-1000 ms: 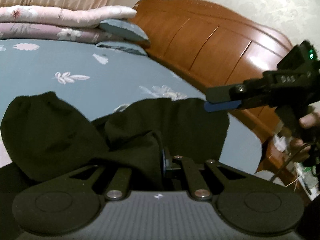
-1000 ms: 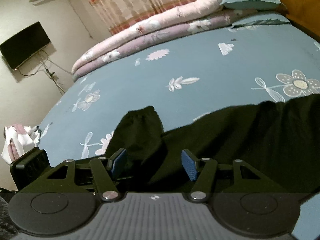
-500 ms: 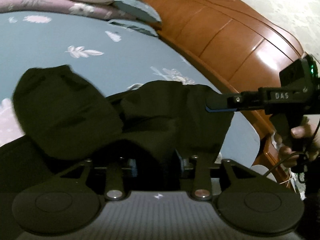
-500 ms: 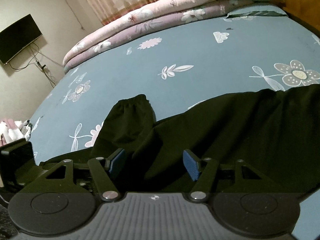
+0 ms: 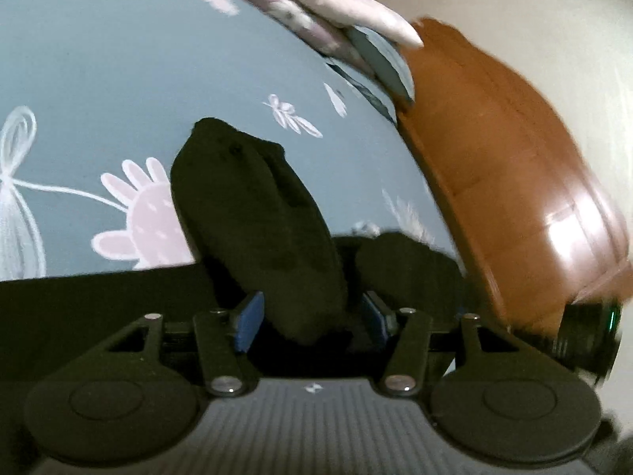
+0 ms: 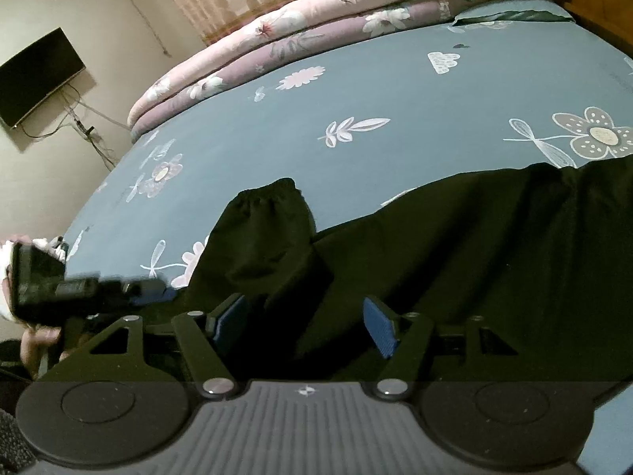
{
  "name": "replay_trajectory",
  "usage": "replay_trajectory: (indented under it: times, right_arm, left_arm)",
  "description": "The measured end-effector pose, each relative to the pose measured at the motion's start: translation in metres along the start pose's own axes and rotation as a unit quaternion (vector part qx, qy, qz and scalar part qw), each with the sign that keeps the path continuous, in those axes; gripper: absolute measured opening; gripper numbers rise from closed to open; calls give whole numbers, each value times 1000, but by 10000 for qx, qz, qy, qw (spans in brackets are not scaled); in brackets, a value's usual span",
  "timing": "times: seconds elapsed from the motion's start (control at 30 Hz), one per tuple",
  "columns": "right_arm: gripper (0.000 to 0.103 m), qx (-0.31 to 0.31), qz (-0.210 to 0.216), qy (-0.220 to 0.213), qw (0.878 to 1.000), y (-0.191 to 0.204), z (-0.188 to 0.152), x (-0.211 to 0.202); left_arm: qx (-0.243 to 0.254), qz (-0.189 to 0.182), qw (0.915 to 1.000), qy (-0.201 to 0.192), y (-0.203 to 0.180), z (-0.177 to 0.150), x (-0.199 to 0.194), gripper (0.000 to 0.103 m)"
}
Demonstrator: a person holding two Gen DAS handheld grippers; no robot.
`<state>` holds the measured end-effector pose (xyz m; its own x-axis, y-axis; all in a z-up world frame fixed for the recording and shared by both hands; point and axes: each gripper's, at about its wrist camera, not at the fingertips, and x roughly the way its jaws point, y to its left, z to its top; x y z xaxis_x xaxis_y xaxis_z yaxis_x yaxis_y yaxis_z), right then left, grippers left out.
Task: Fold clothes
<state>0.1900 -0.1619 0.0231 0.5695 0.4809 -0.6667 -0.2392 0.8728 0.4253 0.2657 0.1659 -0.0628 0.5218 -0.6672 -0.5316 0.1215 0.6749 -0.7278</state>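
Garment: black soft fabric garment lies on the blue flower-printed bed sheet, filling the lower right of the right wrist view; one sleeve with a gathered cuff points to the upper left.
Left tongs: left tongs stand wide, blue pads on both sides of the sleeve, not pressing it.
Right tongs: right tongs stand wide above the dark fabric.
Background: brown wooden headboard at the right; pink folded quilts at the top.
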Motion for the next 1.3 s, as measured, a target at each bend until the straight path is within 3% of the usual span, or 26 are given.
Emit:
replay_trajectory:
  times: [0.2,0.3,0.33,0.47,0.57,0.6,0.63,0.7,0.9,1.0,1.07,1.1,1.13,1.17,1.3]
  right_arm:
    - [70,-8,-163,-3,9999,-2,-2,-8]
    - [70,-42,-212,14,9998,-3,-3,-9]
    - [70,-34,-209,19,9998,-4,-3,-9]
    - [70,-29,-159,30,9999,-5,-2,-4]
    - [71,-62,-84,31,9999,-4,-1,-2]
    - [72,-77,-64,30,9999,-3,0,-1]
    - [73,-94,-45,26,9999,-2,0,-1]
    - [73,-123,-12,18,9999,1,1,0]
    - [74,-128,-77,50,9999,3,-1,-3]
    - [74,-102,-99,67,9999,3,-2,-3]
    - [74,-105,-109,95,9998,2,-2,-2]
    - [74,-115,-107,110,9998,3,-3,-2]
    - [74,-124,-102,121,9998,3,-3,-1]
    - [74,-131,-89,129,9998,3,-3,1]
    - [74,-154,-41,163,9997,4,-2,5]
  left_arm:
    - [-322,339,9985,268,14,13,42,48]
    - [-1,662,9977,161,7,12,42,7]
    - [94,775,9969,111,5,11,39,3]
    - [19,703,9974,-128,7,11,16,1]
    - [-199,656,9976,-29,10,11,15,2]
    - [-281,644,9975,13,11,10,16,10]
    - [-362,632,9973,56,12,10,16,24]
    - [-526,609,9967,141,15,10,17,36]
    - [-834,723,9933,356,23,12,33,40]
    - [-902,597,9934,376,27,18,44,41]
    - [-797,580,9944,371,25,22,48,37]
    - [-720,618,9948,361,23,21,48,30]
    - [-635,671,9951,355,22,21,48,11]
    - [-580,731,9951,336,21,20,48,6]
    - [-582,620,9963,125,17,17,31,2]
